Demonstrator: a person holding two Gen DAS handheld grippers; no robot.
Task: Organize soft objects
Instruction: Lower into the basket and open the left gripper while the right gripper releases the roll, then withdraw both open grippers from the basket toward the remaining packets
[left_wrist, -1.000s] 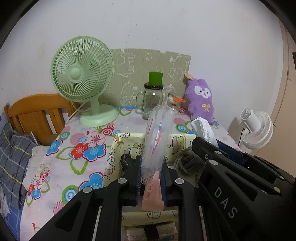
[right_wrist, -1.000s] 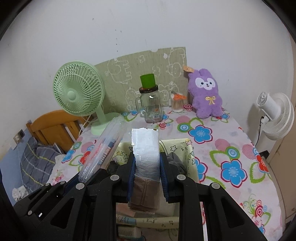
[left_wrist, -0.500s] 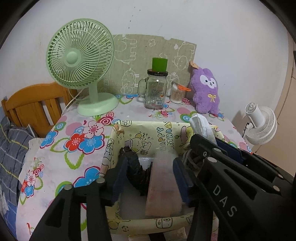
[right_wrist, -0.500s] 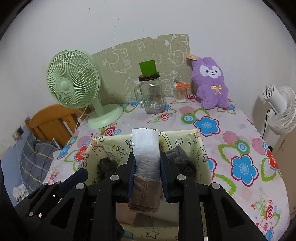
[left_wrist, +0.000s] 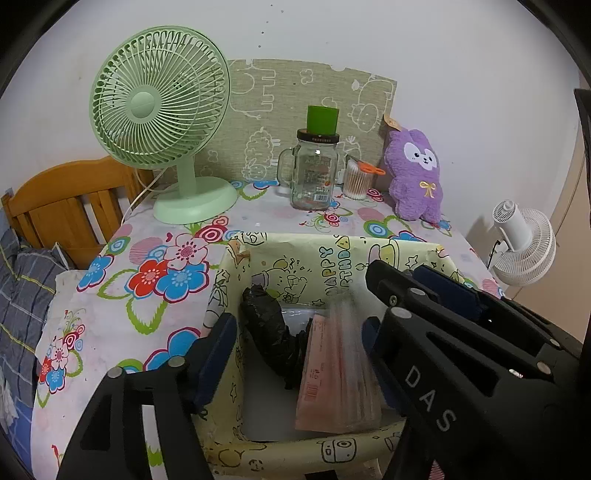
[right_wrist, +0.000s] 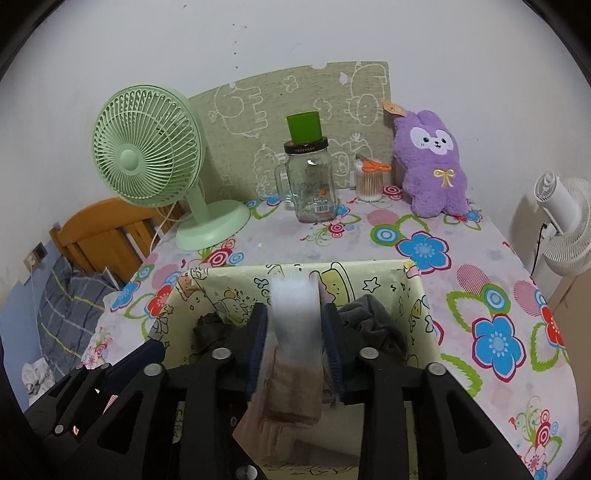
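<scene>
A yellow cartoon-print box (left_wrist: 332, 254) (right_wrist: 369, 269) stands at the table's near edge. My left gripper (left_wrist: 299, 347) is open over it; a clear-and-pink packet (left_wrist: 336, 373) lies loose between its fingers, leaning in the box beside a black bundle (left_wrist: 269, 332). My right gripper (right_wrist: 295, 347) is shut on a clear-wrapped packet with brown contents (right_wrist: 295, 332), held above the box. A grey cloth (right_wrist: 369, 321) lies in the box's right side. A purple plush rabbit (left_wrist: 415, 177) (right_wrist: 434, 166) sits at the back right.
A green desk fan (left_wrist: 162, 122) stands back left, a glass jar with a green cup on top (left_wrist: 314, 170) and a swab holder (left_wrist: 356, 181) at the back middle. A wooden chair (left_wrist: 70, 199) stands left of the table, a white fan (left_wrist: 521, 247) to the right.
My left gripper lowered into the box, opened and let go of the clear-and-pink packet. My right gripper moved down and forward over the box, still holding its packet.
</scene>
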